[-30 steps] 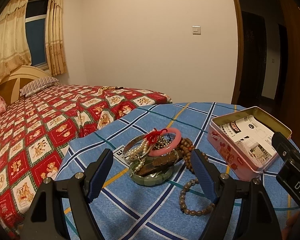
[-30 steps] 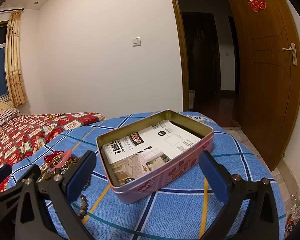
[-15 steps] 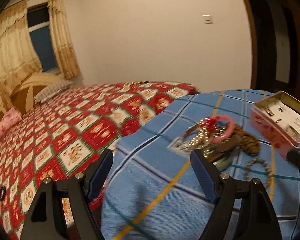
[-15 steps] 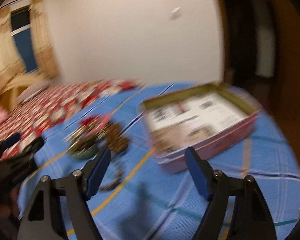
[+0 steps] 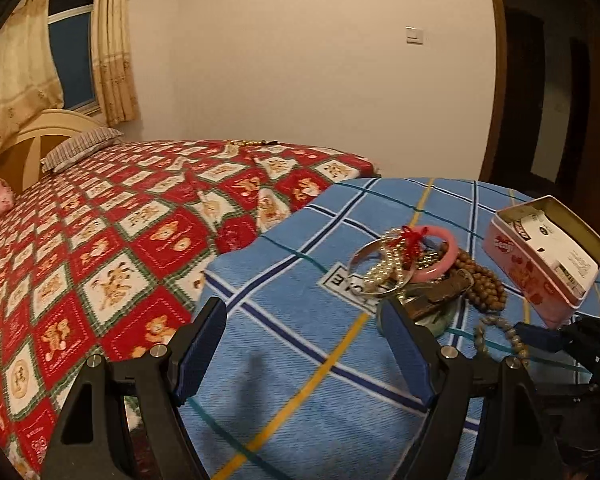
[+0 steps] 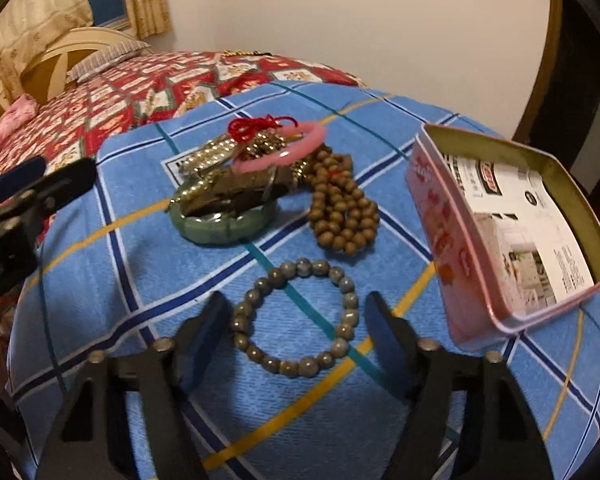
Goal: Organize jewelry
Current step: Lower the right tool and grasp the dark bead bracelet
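A grey bead bracelet (image 6: 296,318) lies flat on the blue plaid cloth (image 6: 140,280). My right gripper (image 6: 298,344) is open, its fingers on either side of the bracelet. Behind it a pile holds a green bangle (image 6: 220,230), a pink bangle (image 6: 284,148) with red cord, and brown wooden beads (image 6: 342,210). An open pink tin (image 6: 500,216) lined with paper stands to the right. My left gripper (image 5: 304,354) is open and empty, left of the pile (image 5: 416,272); the tin (image 5: 540,260) shows at its right.
A bed with a red patterned quilt (image 5: 100,240) lies left of the cloth-covered surface. A striped pillow (image 5: 80,152) and headboard are at the far left. A dark doorway (image 5: 540,100) stands behind the tin.
My right gripper has swung left from the tin and lowered around the grey bracelet. My left gripper has shifted left, so the pile now sits at its right.
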The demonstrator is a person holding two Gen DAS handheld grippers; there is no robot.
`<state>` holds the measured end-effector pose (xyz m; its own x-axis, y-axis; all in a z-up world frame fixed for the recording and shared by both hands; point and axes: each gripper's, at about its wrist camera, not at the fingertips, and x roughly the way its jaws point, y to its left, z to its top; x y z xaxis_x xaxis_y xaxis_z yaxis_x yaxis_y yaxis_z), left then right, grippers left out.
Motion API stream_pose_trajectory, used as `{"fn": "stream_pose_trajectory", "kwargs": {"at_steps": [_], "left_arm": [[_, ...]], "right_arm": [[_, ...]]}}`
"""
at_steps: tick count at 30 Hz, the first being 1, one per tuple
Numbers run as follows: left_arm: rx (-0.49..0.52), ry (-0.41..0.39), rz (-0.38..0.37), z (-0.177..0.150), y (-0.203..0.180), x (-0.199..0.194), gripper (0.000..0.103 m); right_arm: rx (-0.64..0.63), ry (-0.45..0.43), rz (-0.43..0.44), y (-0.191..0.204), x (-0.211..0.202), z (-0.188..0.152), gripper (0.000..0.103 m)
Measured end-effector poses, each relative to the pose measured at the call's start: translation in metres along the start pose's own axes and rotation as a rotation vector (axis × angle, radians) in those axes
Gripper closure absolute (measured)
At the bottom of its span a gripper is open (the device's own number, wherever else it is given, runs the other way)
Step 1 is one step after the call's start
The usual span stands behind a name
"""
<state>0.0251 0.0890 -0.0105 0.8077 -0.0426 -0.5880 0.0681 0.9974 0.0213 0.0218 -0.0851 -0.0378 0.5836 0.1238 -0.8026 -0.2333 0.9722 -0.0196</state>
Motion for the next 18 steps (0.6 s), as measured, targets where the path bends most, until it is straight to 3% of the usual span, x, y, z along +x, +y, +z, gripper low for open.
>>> {"fn": "stream_pose_trajectory", "kwargs": {"at_steps": [1, 2, 3, 7, 10, 14, 18], "left_arm": [[0.000, 0.000, -0.022, 0.000, -0.002, 0.000, 0.024], [0.000, 0.003, -0.042, 0.001, -0.003, 0.001, 0.024], [0.001, 0.005, -0.063, 0.001, -0.005, 0.001, 0.024], [0.038, 0.022, -0.154, 0.001, -0.021, 0.003, 0.024], [0.058, 0.030, -0.226, 0.003, -0.035, 0.005, 0.024], [0.122, 0.041, -0.258, 0.009, -0.058, 0.014, 0.024], [0.166, 0.074, -0.280, 0.018, -0.076, 0.032, 0.046]], "right_arm": [[0.000, -0.004, -0.005, -0.002, -0.002, -0.001, 0.056], [0.000, -0.011, -0.011, -0.006, -0.004, -0.001, 0.075], [0.006, -0.013, -0.012, -0.011, -0.006, -0.002, 0.085], [0.068, -0.048, 0.063, -0.026, -0.009, -0.005, 0.087], [0.116, -0.136, 0.138, -0.036, -0.023, -0.006, 0.091], [0.132, -0.222, 0.138, -0.040, -0.035, -0.005, 0.091], [0.162, -0.239, 0.151, -0.049, -0.037, -0.007, 0.091]]}}
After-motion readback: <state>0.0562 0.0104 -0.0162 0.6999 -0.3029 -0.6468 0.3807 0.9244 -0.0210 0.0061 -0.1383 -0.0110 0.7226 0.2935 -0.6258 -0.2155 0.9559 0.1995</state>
